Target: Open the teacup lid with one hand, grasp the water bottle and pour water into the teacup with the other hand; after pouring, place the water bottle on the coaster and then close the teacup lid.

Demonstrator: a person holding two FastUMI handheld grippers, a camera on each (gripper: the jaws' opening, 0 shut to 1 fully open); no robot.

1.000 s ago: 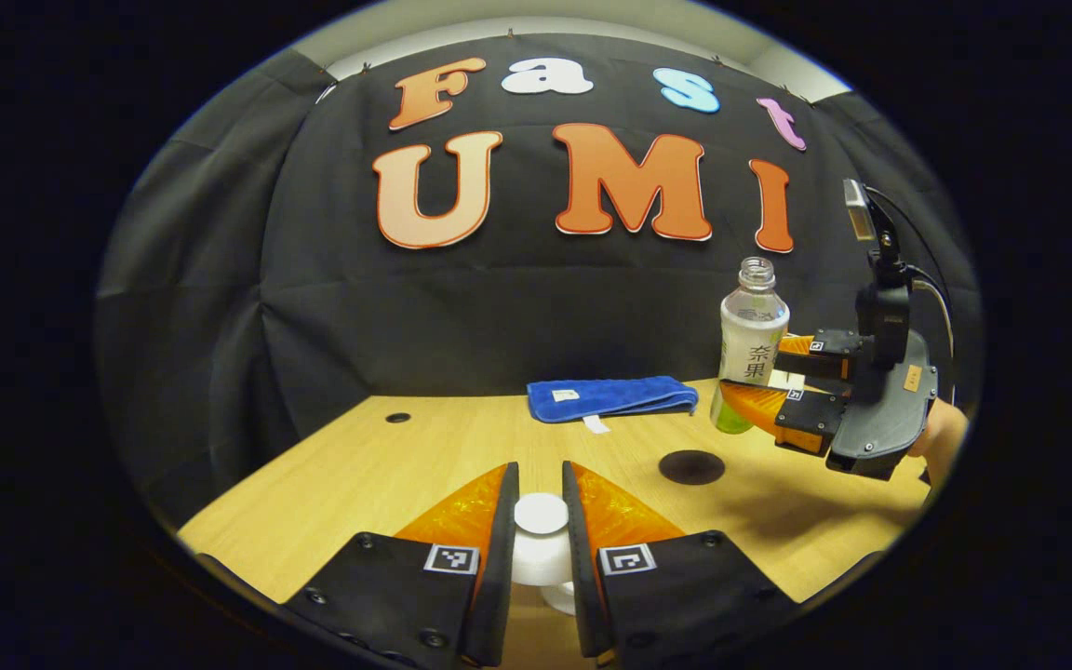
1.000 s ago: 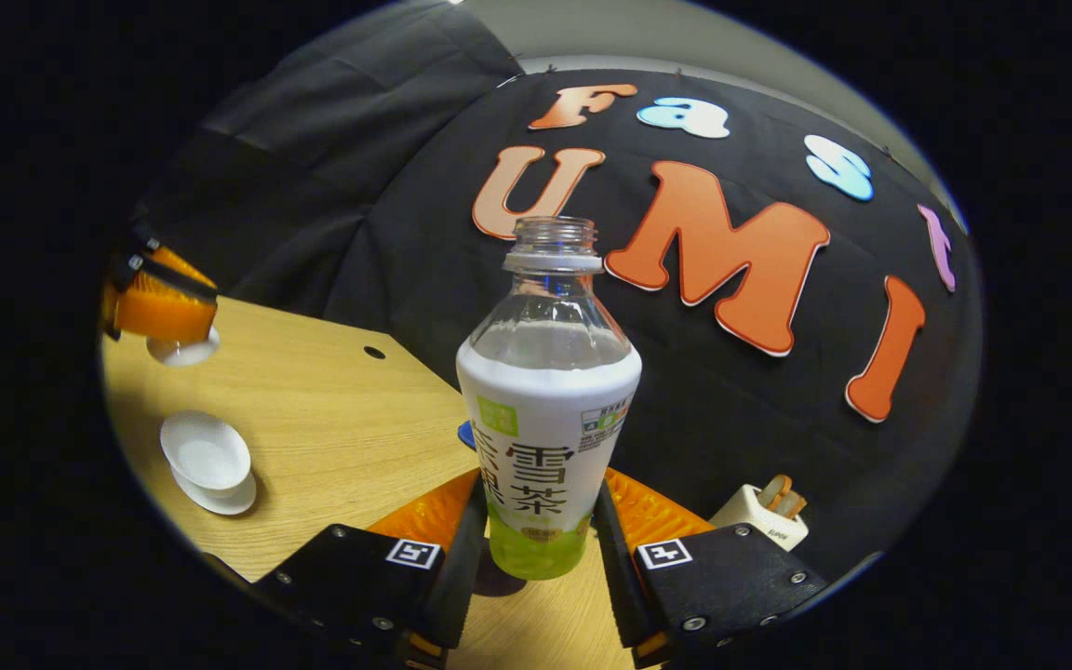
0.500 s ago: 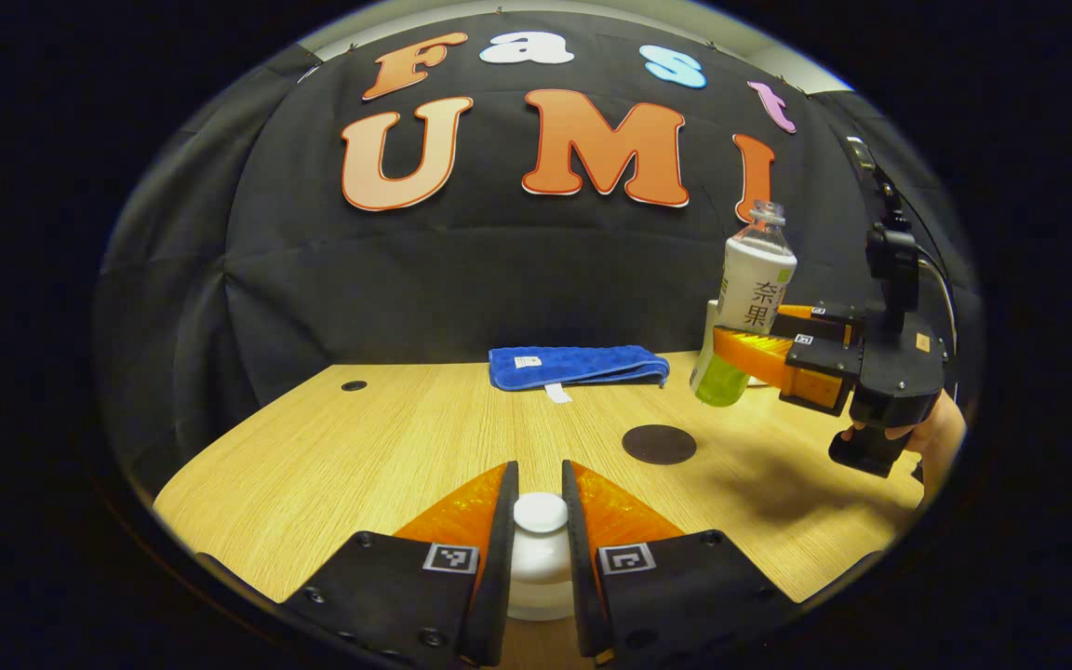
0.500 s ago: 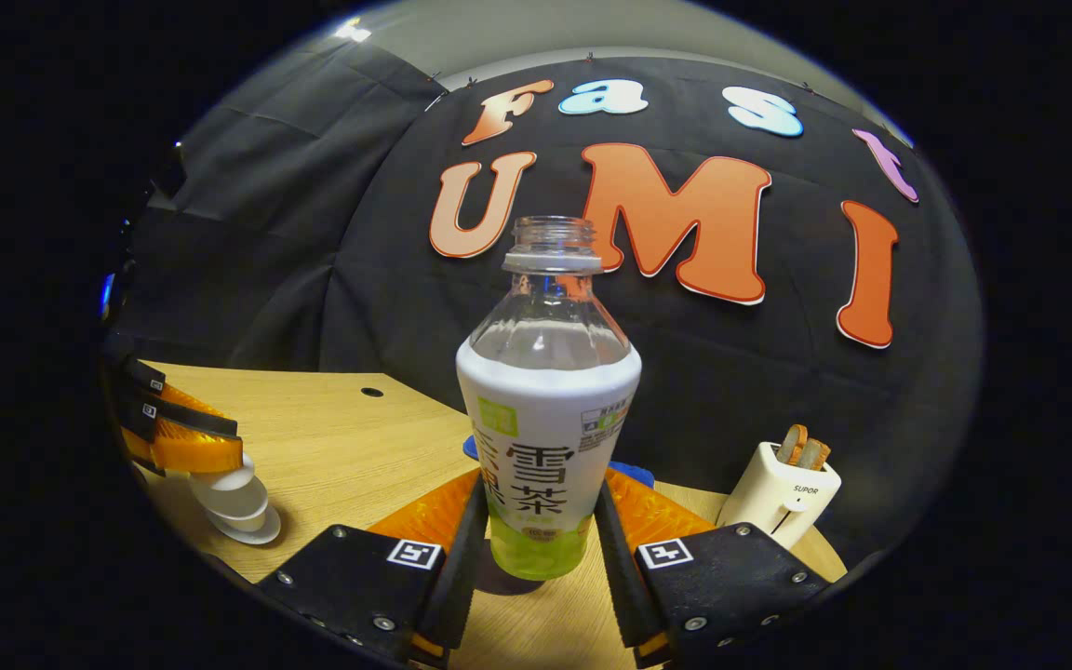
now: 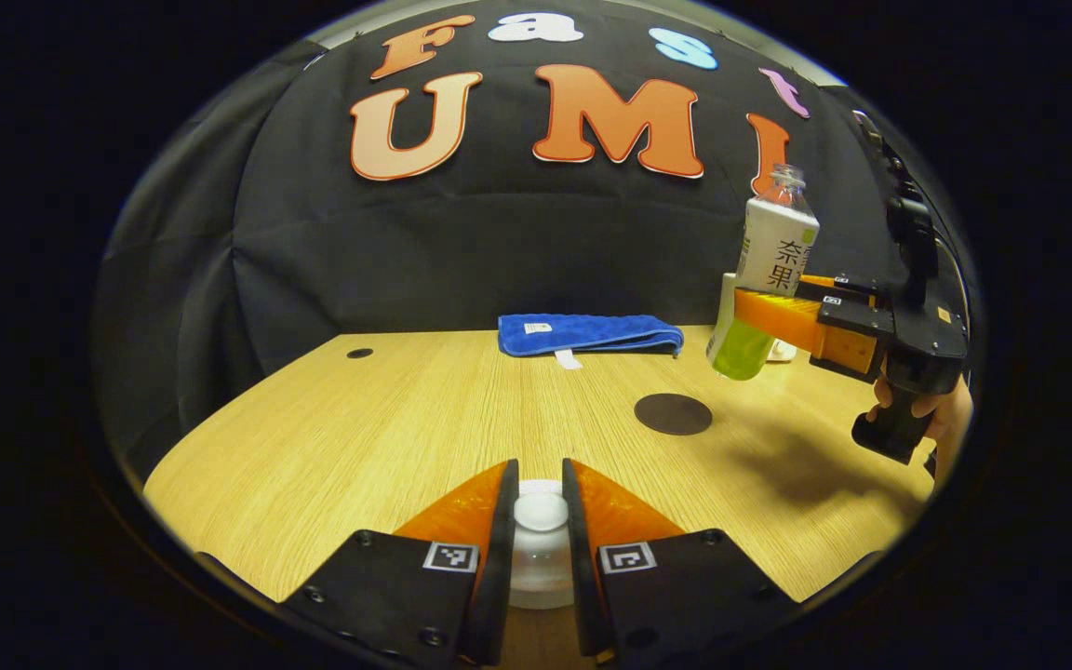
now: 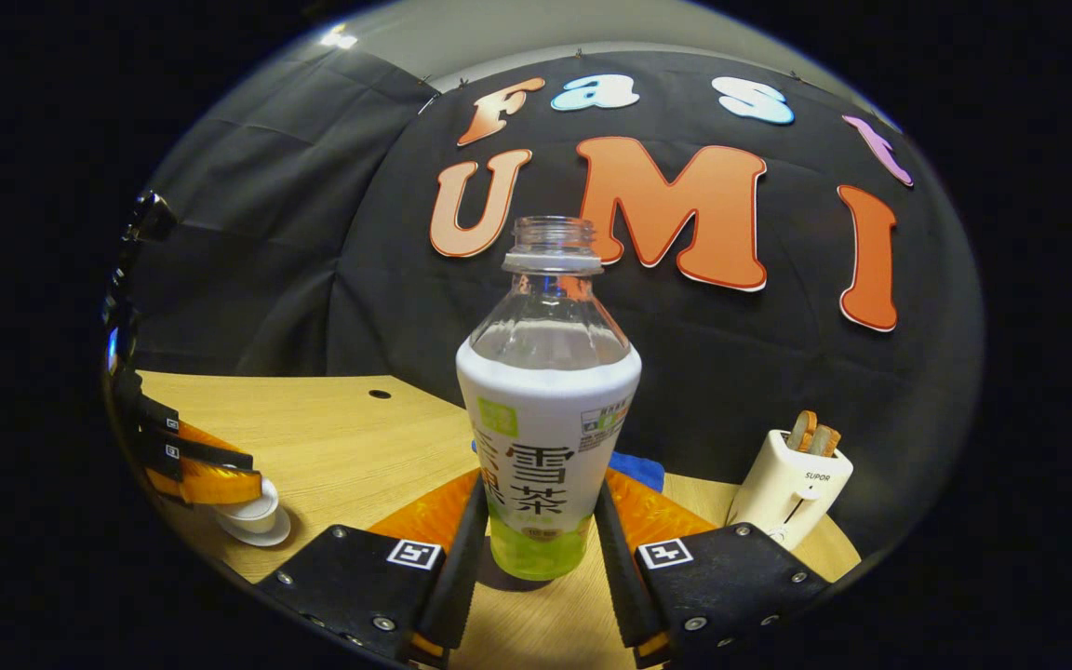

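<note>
Lid gripped at left, bottle lifted at right.

Left gripper [image 5: 541,521] clamped on teacup lid [image 5: 541,512] low over the counter [image 5: 387,428]; coaster [image 5: 673,413] bare; right gripper [image 6: 541,540] closed around uncapped water bottle [image 6: 547,437], held upright above counter.

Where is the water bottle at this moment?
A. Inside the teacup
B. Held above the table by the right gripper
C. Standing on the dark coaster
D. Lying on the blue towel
B: the right gripper clamps the water bottle in the air, apart from the coaster.
</note>
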